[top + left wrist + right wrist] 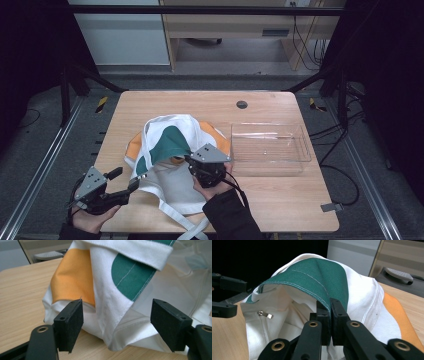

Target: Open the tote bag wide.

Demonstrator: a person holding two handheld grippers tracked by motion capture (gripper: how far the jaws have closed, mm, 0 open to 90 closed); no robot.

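Black jaws of right gripper [329, 322] pinched on green rim of tote bag [317, 277], mouth lifted open at table [280, 210] centre. Left gripper [117, 325] spread wide, touching nothing, bag's near corner between its jaws. Best regripped higher on opposite rim, held taut. White canvas, green and orange panels, soft.

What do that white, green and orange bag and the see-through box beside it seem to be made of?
The bag looks like woven cotton canvas, matte: visible weave, stitched seams and soft folds where the right claw pinches its green rim. The box seems to be clear, glossy hard plastic: the wood-look table shows through its walls and its edges catch the light.
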